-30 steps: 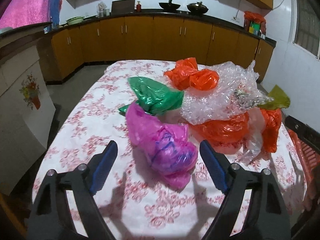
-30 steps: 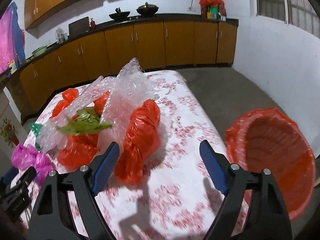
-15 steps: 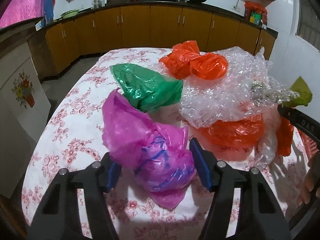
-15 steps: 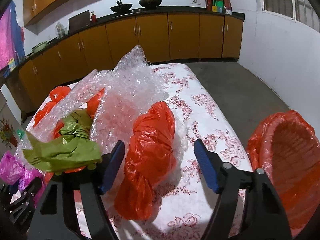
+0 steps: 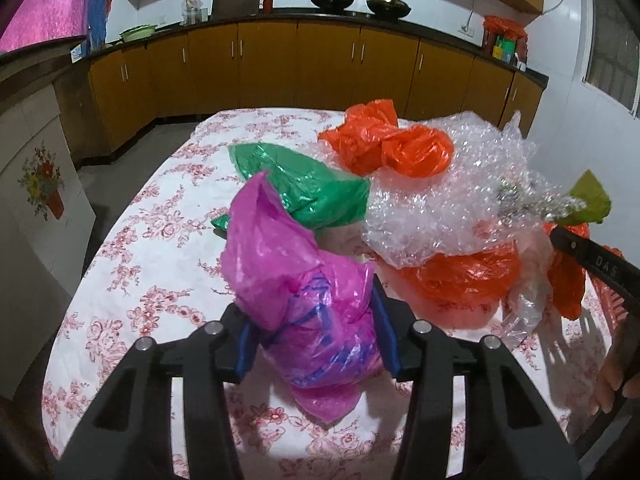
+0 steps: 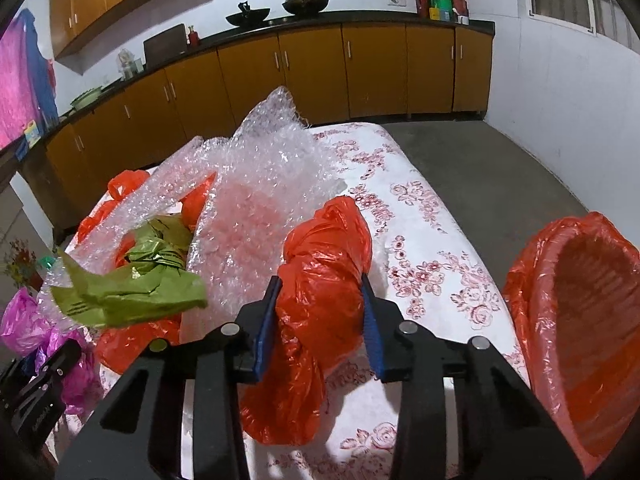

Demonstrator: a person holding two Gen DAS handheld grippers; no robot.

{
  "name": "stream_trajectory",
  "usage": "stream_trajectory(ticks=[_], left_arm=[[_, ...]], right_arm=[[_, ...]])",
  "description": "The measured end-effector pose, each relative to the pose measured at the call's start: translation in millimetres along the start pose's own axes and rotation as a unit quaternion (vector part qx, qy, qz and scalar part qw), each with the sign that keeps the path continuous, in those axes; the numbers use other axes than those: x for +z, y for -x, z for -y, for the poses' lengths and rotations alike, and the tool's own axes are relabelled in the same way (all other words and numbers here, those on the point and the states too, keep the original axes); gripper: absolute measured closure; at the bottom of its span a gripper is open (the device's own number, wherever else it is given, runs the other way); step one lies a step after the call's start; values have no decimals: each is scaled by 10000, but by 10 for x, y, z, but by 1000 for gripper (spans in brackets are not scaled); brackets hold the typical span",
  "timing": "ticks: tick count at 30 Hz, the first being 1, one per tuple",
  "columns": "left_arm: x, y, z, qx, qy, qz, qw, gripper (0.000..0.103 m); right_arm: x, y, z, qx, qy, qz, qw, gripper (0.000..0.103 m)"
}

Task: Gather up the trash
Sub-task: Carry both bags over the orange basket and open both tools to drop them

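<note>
The left gripper (image 5: pixel 316 328) is closing on a pink plastic bag (image 5: pixel 304 280); both blue pads (image 5: pixel 386 334) press the bag's sides. The bag lies near the table's (image 5: pixel 160 240) near edge, on the floral tablecloth.

The right gripper (image 6: pixel 318 322) is closing on a twisted orange bag (image 6: pixel 320 300), pinched between both pads and resting toward the table's right edge. Beyond that edge stands a bin lined with an orange bag (image 6: pixel 580 320).

Behind the pink bag, toward the table's middle, lies a green bag (image 5: pixel 308 188). To its right a sheet of bubble wrap (image 5: pixel 448 200) covers another orange bag (image 5: pixel 464 276), with an olive-green wrapper (image 6: pixel 132 284) on top. A knotted orange bag (image 5: pixel 388 140) sits farthest, near the far edge.

Wooden cabinets (image 5: pixel 280 72) line the wall beyond the table.
</note>
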State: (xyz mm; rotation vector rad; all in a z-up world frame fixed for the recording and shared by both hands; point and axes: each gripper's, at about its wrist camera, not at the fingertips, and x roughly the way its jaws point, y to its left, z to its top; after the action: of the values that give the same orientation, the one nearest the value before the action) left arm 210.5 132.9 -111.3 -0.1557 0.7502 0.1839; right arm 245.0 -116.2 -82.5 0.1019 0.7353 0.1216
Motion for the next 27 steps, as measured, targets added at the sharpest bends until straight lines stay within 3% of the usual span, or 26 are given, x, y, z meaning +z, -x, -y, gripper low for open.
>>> stream_trajectory(ticks=[15,27], left_arm=[[162,710,154,-385,-88,629,9972,55],[267,1144,1036,-1383,-709,850,9842,55]], right_arm=[[-89,565,330,29,-191,372,9991,65],[-185,1237,1029,-362,-736,818,9933,65]])
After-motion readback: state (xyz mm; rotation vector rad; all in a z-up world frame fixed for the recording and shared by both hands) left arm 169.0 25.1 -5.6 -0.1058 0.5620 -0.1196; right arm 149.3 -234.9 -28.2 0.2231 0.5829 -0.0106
